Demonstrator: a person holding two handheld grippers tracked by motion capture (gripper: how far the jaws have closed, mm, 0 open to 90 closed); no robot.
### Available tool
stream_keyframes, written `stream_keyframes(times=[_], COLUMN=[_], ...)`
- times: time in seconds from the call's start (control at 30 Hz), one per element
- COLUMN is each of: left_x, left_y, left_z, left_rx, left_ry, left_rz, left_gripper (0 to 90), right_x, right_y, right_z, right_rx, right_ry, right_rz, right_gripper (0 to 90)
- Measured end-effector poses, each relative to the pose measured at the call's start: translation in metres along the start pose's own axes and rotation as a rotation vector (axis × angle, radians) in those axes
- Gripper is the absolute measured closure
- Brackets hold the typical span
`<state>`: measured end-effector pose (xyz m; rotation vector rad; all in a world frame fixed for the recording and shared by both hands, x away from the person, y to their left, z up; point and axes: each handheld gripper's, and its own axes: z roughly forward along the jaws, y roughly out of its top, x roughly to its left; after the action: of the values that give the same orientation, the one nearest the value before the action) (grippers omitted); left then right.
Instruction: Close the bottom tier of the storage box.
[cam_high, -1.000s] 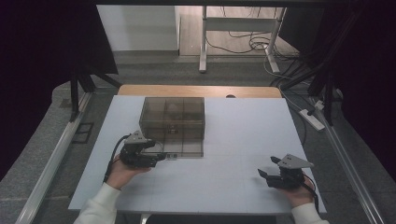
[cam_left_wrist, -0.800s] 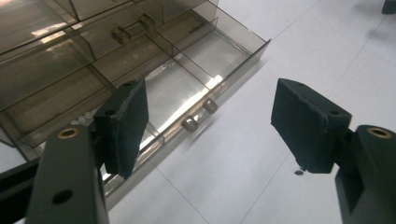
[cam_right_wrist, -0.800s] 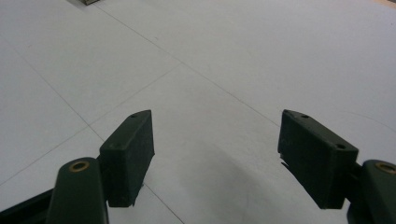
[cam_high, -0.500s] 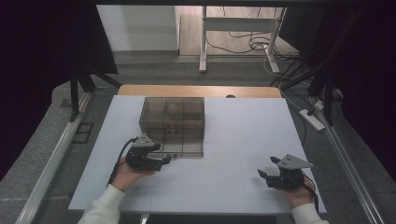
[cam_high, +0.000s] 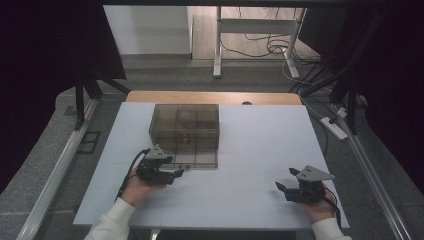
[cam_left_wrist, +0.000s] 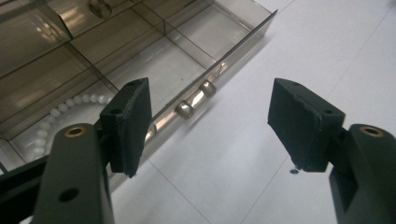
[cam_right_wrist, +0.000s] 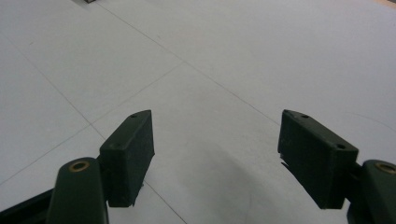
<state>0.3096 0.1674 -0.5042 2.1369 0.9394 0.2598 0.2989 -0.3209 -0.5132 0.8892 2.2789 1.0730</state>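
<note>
Smoky-clear plastic compartment box (cam_high: 185, 134) lengthwise away from the person, knobbed front toward the gaping, empty-jawed left gripper (cam_high: 176, 173).

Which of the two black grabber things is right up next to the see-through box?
The left gripper. Its open jaws point at the front edge of the smoky clear box, near two small metal knobs. The right gripper sits far off over bare white table.

We see the black two-jaw left gripper (cam_high: 176, 173) with jaws apart, just closing slightly; the black two-jaw right gripper (cam_high: 286, 180) rests low, jaws apart.
</note>
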Motion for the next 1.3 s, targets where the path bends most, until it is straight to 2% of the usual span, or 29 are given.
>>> stream_keyframes(times=[0.27, 0.4, 0.53, 0.77, 1.03, 1.3], left_x=[0.001, -0.001, -0.003, -0.002, 0.001, 0.002], left_y=[-0.003, -0.004, -0.007, -0.011, -0.014, -0.014], left_z=[0.006, 0.005, 0.006, 0.012, 0.016, 0.022], left_rx=[0.042, 0.044, 0.055, 0.103, 0.104, 0.100], left_ry=[0.006, -0.003, -0.006, -0.006, 0.037, 0.071], left_rz=[0.004, 0.014, 0.030, 0.051, 0.031, 0.037], left_gripper=[33.1, 39.5, 56.9, 87.3, 88.8, 88.8], right_x=[0.000, 0.000, 0.000, 0.001, 0.001, 0.001], right_y=[0.000, 0.000, 0.000, 0.000, 0.000, 0.000], right_z=[0.000, 0.000, 0.000, 0.000, 0.000, 0.001], right_rx=[0.001, 0.001, 0.000, 0.002, 0.004, 0.006], right_ry=[-0.001, -0.002, -0.002, -0.002, -0.004, -0.002], right_rz=[-0.002, 0.000, 0.000, -0.003, 0.000, -0.003], right_gripper=[26.6, 26.6, 26.6, 26.6, 26.6, 26.6])
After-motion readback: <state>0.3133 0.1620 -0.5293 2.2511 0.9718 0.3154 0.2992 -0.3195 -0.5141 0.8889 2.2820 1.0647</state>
